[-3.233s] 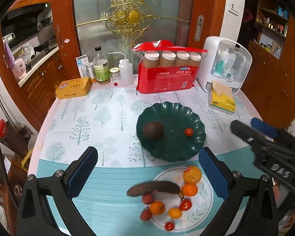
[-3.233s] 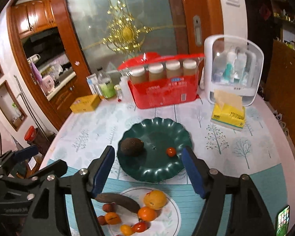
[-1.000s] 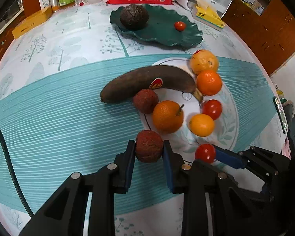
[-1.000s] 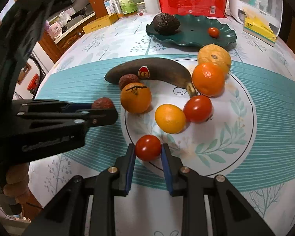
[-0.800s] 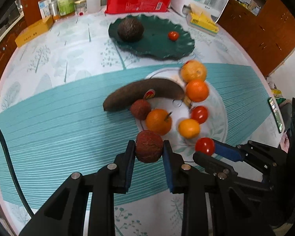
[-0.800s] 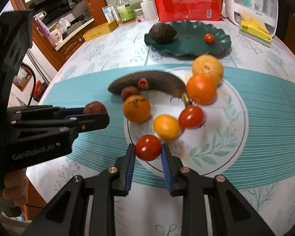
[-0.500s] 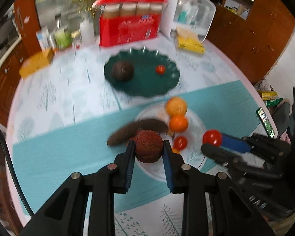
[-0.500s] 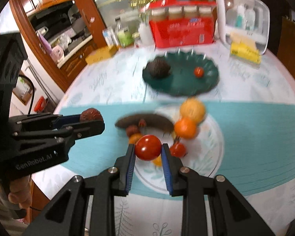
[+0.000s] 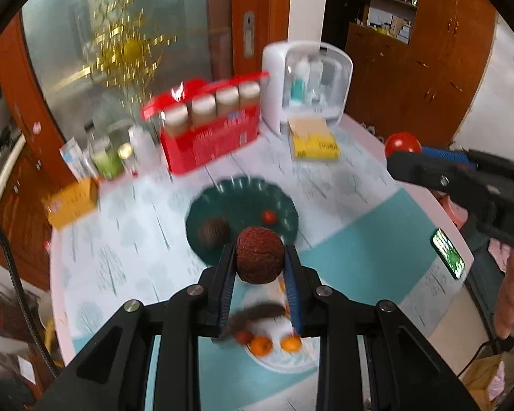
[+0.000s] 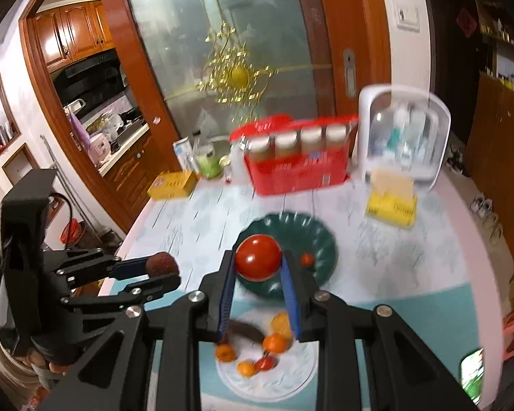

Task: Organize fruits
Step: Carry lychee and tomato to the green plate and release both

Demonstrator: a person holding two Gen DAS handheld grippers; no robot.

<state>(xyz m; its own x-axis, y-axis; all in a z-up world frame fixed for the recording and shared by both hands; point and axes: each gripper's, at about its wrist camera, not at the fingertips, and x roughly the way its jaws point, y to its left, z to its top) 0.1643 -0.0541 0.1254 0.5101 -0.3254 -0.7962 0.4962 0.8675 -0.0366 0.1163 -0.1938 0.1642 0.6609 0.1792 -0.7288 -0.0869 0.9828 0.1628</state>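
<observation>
While each claw grips, lychee (image 9: 259, 259) and tomato (image 10: 258, 257) sit clamped between pads

Black grippers, blue-padded fingers (image 9: 293, 287)

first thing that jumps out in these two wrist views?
Both claws are loaded in mid-air above the table: the left claw grips a rough brown lychee, the right claw a red tomato. Beyond them lies the dark green plate, holding an avocado and a small tomato.
</observation>
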